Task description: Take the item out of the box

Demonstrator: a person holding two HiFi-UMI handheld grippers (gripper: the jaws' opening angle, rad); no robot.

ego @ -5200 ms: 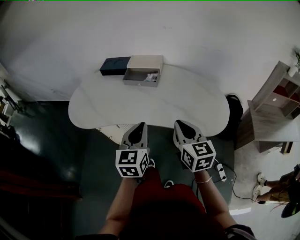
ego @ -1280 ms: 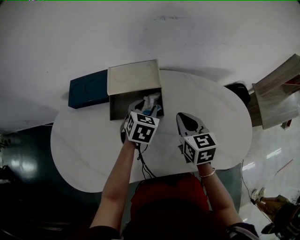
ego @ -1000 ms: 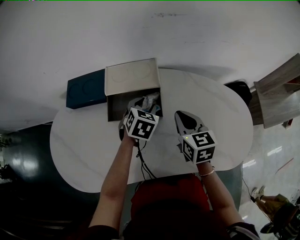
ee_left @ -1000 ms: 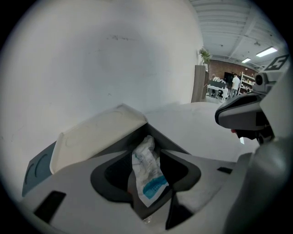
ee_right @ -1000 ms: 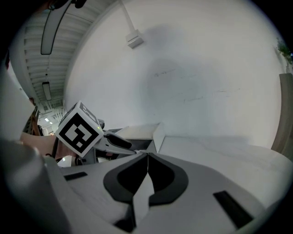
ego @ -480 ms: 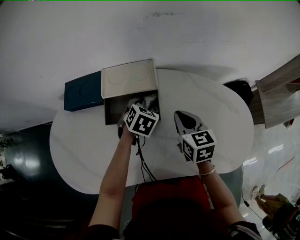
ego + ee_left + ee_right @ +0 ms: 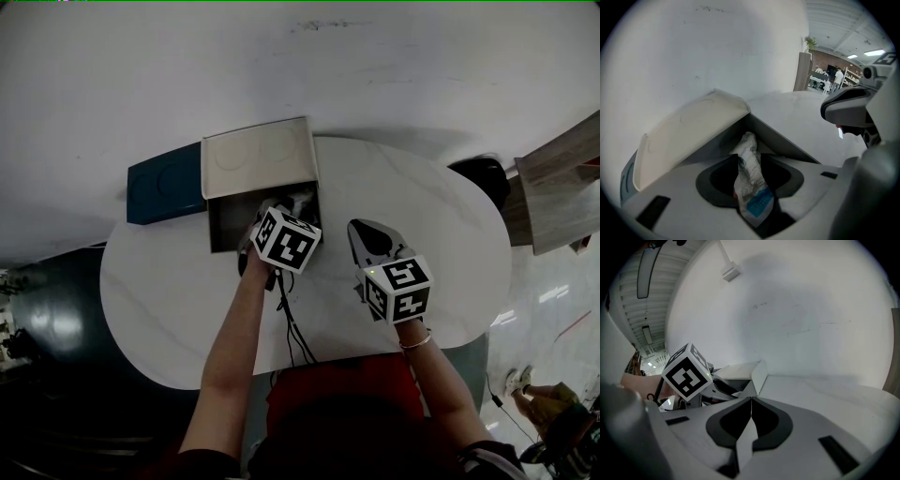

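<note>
Left claw (image 7: 274, 212) lowered into box (image 7: 223, 223), jaws just closing (white packet (image 7: 749, 176) between them)

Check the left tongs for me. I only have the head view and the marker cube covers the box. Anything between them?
Observer: Yes. The left gripper view shows a crumpled white packet with a blue patch standing between the left tongs. The jaws are apart and have just been closing; I can't see a firm pinch.
Operator: Out of the box?
Observer: No. Its far end lies against the grey inner wall of the box, beside the raised lid.
Operator: Right tongs?
Observer: The right gripper view shows the right tongs shut with nothing between them, pointing toward the box's corner.
</note>
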